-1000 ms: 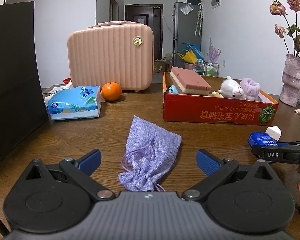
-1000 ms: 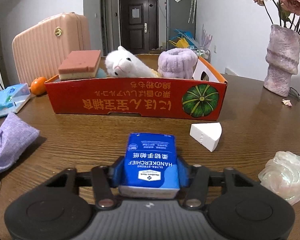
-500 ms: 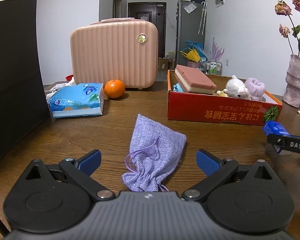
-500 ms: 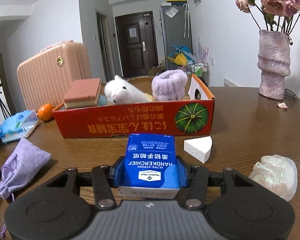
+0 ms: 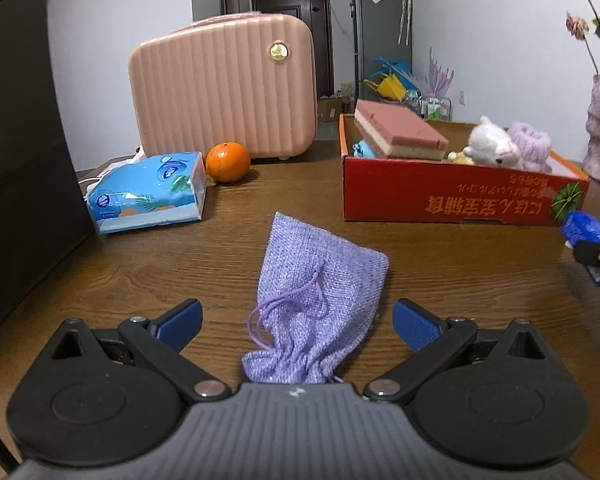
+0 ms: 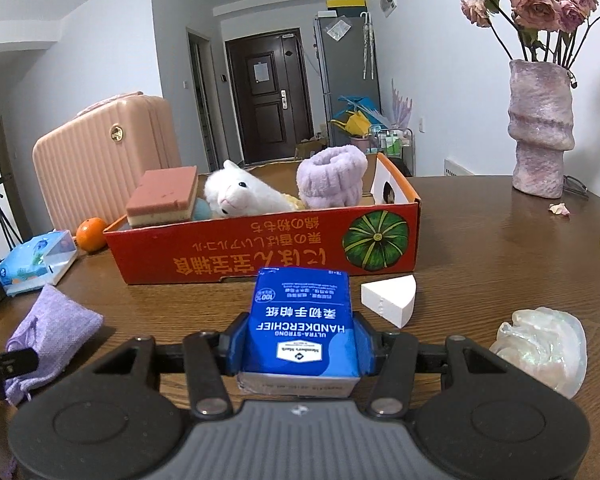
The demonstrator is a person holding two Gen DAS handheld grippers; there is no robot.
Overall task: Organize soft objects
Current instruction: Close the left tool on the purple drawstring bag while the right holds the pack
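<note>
Right wrist view has the right gripper [image 6: 300, 344] clamped on the blue tissue pack [image 6: 300, 328], held just short of the red box [image 6: 268, 256] at 12 o'clock, so that delivery looks under way, not done. Already inside the box sit a sponge [image 6: 164, 196], a white plush [image 6: 240, 196] and a purple band [image 6: 332, 180]. Left on the table [image 6: 500, 260]: the white wedge [image 6: 390, 298] at 1 o'clock, and the purple pouch [image 5: 320, 292] lying untouched between the left gripper's [image 5: 296, 320] wide-open jaws.
</note>
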